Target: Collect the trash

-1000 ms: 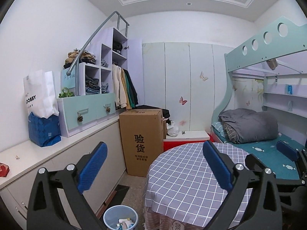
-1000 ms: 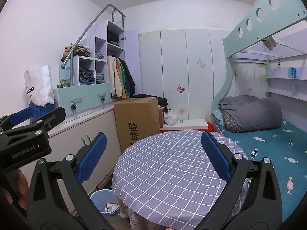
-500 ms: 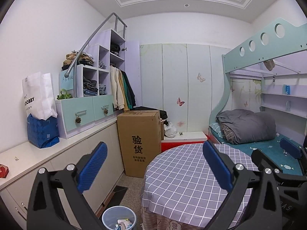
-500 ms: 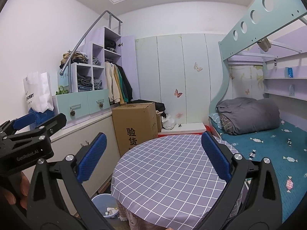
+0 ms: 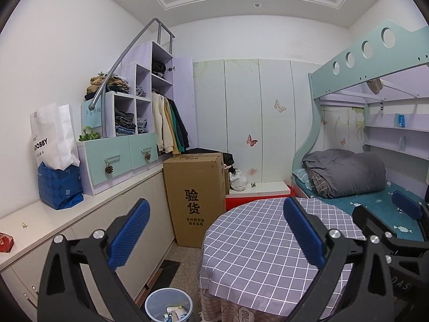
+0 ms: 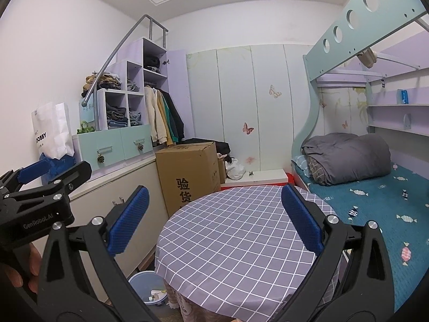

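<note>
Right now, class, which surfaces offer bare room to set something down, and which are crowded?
Free: the checked tablecloth; the counter between blue bag and red packet. Crowded: the cubby shelves and the floor around the cardboard box.

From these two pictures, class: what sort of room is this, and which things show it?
Most likely a child's bedroom: a bunk bed with a folded grey quilt, clothes hanging in an open wardrobe, butterfly stickers on the wall.

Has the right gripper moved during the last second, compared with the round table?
Yes. In the right wrist view the round table now sits lower and the ceiling shows more, so the right gripper, jaws open, has tilted or risen slightly upward.
</note>
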